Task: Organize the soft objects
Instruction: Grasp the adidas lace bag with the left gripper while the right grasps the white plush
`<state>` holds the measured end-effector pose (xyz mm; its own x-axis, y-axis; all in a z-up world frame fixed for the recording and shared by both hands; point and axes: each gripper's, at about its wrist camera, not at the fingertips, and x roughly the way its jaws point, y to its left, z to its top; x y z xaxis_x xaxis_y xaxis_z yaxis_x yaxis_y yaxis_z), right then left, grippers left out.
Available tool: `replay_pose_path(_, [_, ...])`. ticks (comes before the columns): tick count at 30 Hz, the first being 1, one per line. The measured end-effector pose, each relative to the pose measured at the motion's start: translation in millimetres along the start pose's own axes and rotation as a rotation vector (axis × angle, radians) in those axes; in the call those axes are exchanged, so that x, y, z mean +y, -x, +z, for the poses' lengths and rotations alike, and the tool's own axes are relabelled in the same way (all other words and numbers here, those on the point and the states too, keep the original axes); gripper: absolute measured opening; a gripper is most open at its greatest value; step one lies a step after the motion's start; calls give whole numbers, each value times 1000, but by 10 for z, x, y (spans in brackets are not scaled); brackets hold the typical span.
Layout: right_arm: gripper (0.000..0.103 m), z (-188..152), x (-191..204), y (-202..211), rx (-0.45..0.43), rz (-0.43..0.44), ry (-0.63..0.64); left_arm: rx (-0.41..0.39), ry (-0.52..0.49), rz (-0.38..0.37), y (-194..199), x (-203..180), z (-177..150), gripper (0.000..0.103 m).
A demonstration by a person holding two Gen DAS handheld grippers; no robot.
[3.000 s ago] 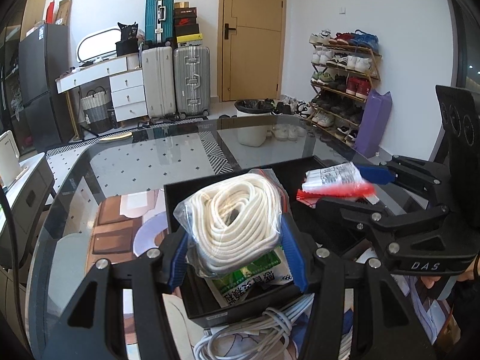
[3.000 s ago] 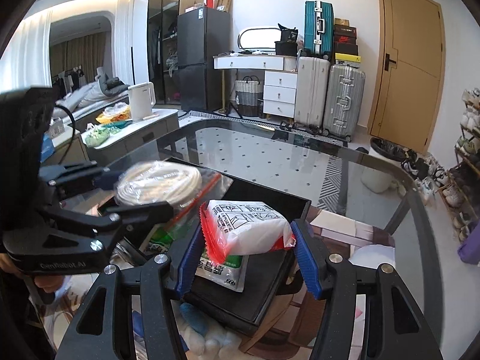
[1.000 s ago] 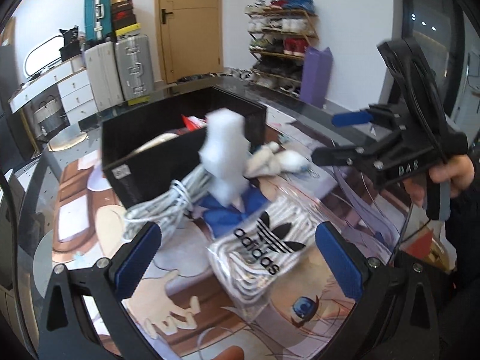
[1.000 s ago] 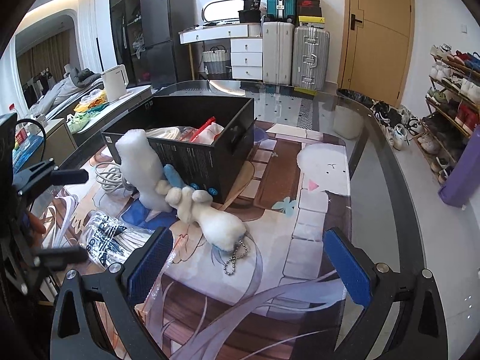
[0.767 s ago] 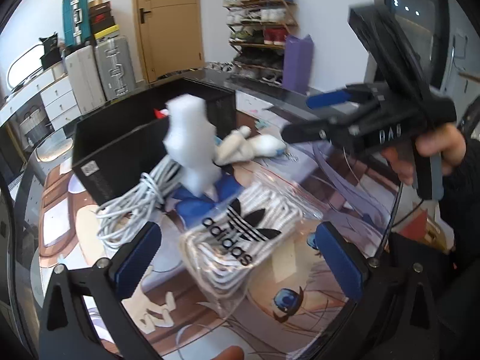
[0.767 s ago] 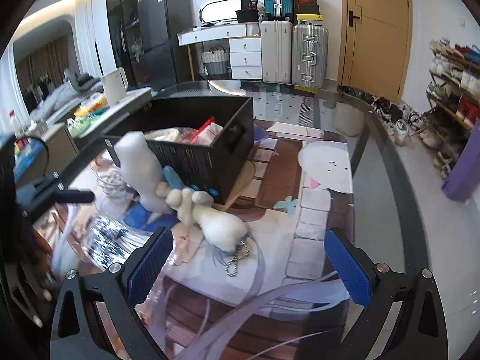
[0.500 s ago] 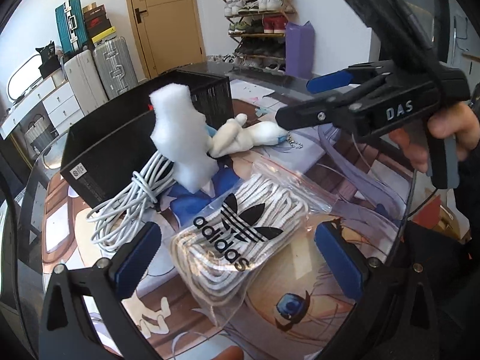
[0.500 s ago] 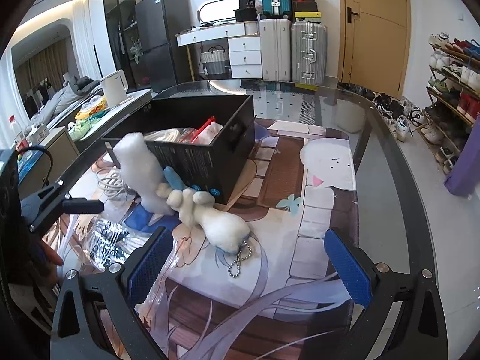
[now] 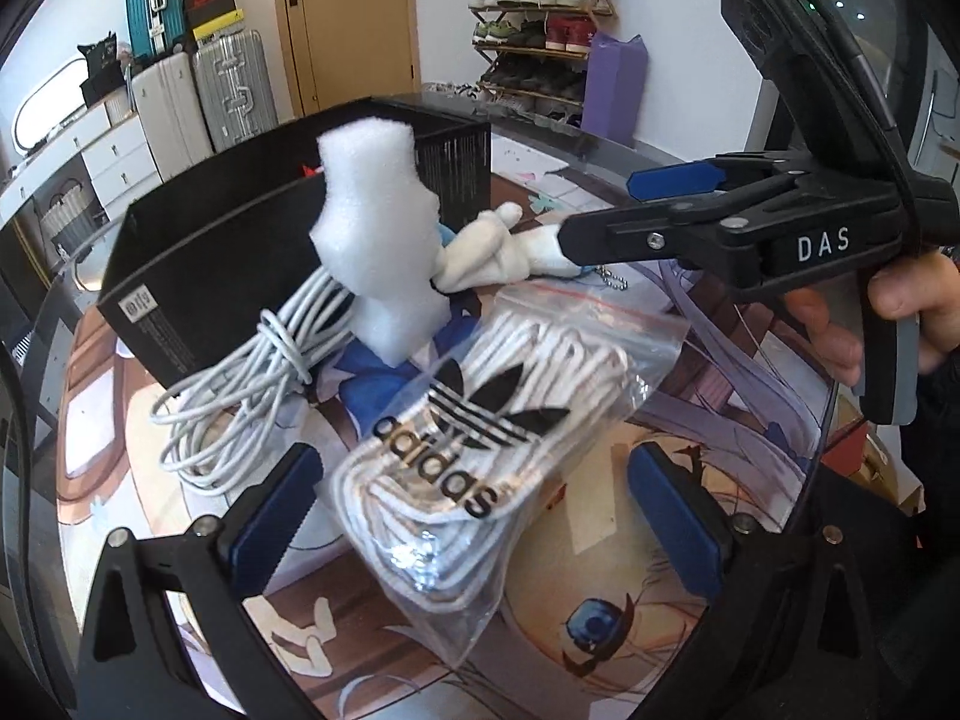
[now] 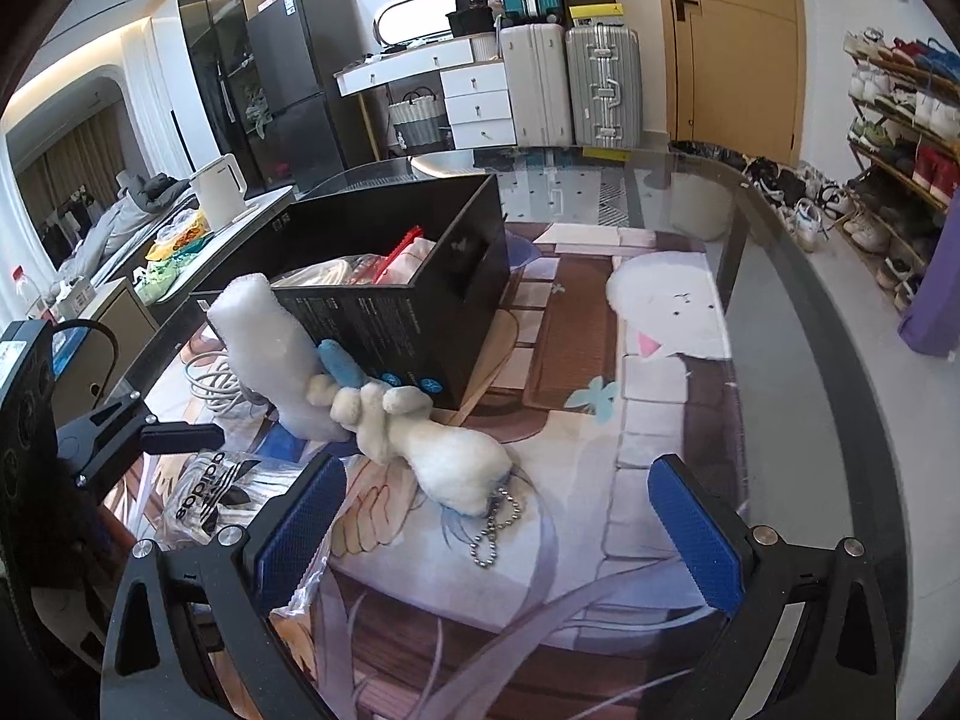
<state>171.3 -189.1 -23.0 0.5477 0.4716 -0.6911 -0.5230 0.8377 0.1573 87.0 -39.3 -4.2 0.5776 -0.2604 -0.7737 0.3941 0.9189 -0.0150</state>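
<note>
My left gripper (image 9: 474, 504) hangs low over the printed mat (image 9: 708, 420) with its blue pads spread wide, gripping nothing. Between those pads lies the clear bag of white cord (image 9: 480, 450) (the one with the black adidas logo), flat on the mat, its near end reaching toward me. Just past it stands the white foam block (image 9: 384, 234), upright on a blue cloth (image 9: 372, 390) and close against the black box (image 9: 240, 252). A loose coil of white cable (image 9: 240, 396) lies to the left of the bag, beside the box's near wall.

My right gripper (image 10: 492, 522) is also wide open and empty. The white plush toy (image 10: 444, 450) lies ahead of it on the mat, nearer my left pad than my right, its bead chain (image 10: 492, 534) trailing toward me; its far end is next to the foam block. In the box I can see a bagged bundle and a red strip (image 10: 396, 252).

From the left camera, my right gripper reaches in over the plush toy.
</note>
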Motion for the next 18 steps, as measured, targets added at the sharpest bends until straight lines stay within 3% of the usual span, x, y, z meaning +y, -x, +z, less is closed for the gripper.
replay_pose_path(18, [102, 137, 61, -425, 76, -14, -19, 16, 3, -23, -35, -30, -61, 101])
